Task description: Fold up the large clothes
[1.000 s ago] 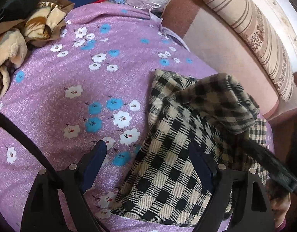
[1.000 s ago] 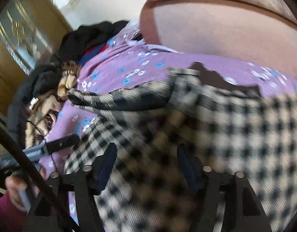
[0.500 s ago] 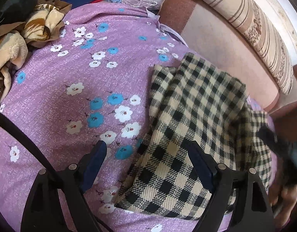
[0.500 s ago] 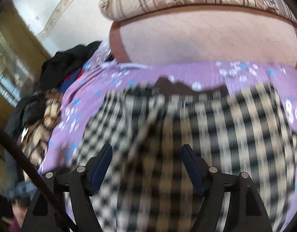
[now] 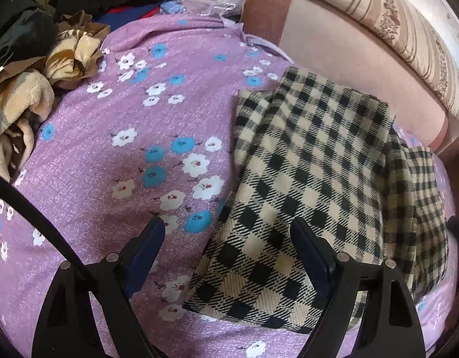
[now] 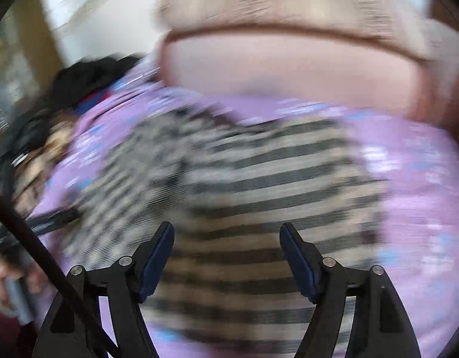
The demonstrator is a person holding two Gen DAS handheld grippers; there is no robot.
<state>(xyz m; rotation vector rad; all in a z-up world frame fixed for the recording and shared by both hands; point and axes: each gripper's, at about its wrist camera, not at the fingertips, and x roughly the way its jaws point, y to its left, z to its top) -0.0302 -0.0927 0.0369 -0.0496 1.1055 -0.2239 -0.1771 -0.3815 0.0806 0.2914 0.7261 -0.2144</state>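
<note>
left gripper (image 5: 226, 250) wide, empty | right gripper (image 6: 226, 252) opening, nothing pinched | risk: your loose checked garment (image 5: 304, 179) flap looked ready to slide unfolded on the purple sheet (image 5: 110, 149)

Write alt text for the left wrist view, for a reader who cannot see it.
A folded black-and-cream checked garment lies on a purple floral bedspread, with the open left gripper above its near corner, holding nothing. Crumpled clothes pile at the left edge; a striped bolster tops the pink headboard behind.
</note>
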